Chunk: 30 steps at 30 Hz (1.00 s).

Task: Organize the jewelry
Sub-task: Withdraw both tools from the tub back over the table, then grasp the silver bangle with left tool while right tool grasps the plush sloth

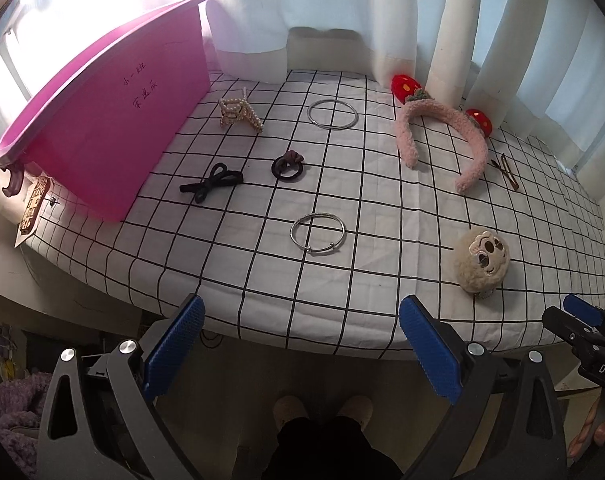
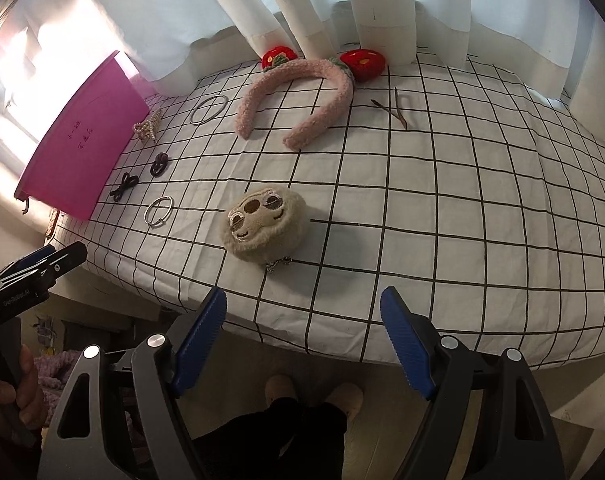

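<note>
Nothing was yet held: left gripper (image 1: 300,346) and right gripper (image 2: 304,338) both stood wide open and empty, short of the worktop's near edge.

Jewelry all lay loose on the checked cloth (image 1: 382,288), none in the pink bin (image 1: 102,120) at far left. Near silver bangle (image 1: 318,231) sat closest to the left gripper; second bangle (image 1: 332,115) farther back, beside the pearl claw clip (image 1: 240,114). Black bow tie (image 1: 210,182) and dark scrunchie (image 1: 287,166) between them. Plush round clip (image 2: 262,224) nearest the right gripper; pink strawberry headband (image 2: 298,96) and thin hairpin (image 2: 390,109) far right.

Risks, judged: bangles lie flat and thin, so pads could slide off or pinch the cloth and drag neighbours. Headband may swing when lifted. Both grippers converging on the bin could collide.

Room: white curtains behind, strong window glare at left, floor and slippers below.
</note>
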Tool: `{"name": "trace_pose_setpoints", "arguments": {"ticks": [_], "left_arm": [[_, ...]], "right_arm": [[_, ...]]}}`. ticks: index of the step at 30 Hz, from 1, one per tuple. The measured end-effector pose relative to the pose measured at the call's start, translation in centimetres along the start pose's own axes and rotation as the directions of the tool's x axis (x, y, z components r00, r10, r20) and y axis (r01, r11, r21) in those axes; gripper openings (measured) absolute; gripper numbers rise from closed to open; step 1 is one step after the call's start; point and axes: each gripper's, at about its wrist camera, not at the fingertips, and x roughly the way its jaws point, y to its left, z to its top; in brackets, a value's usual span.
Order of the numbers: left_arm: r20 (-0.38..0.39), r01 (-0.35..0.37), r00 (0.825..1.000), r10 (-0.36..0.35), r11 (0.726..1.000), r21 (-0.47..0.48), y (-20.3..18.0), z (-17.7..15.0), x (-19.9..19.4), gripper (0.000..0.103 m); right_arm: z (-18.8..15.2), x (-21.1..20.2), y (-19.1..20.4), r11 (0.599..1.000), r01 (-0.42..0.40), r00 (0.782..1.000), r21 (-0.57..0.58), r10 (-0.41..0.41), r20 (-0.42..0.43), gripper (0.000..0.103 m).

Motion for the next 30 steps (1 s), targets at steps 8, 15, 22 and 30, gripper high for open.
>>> {"name": "trace_pose_setpoints", "arguments": {"ticks": [8,15,22,30], "left_arm": [[0.039,0.036,0.999,-0.037,0.999,0.034,0.8,0.9,4.5,0.096],[0.071,0.05,0.996,-0.054,0.997,0.054,1.2,0.9,7.4,0.096],[0.134,0.076,0.988,-0.077,0.997,0.016,1.4,0.5,8.9,0.096],[0.152,0.069,0.986,-0.07,0.998,0.014,0.7,0.6,10.7,0.096]], "right_arm": [[-0.7,3.6,2.1,0.998,0.052,0.997,0.035,-0.054,0.047,0.076],[-0.3,5.5,3.7,0.998,0.044,0.991,0.044,-0.049,0.126,0.076],[-0.4,7.2,4.4,0.998,0.066,0.98,-0.009,-0.063,0.188,0.076],[-0.2,8.4,4.4,0.995,0.098,0.968,-0.033,-0.088,0.233,0.076]]}}
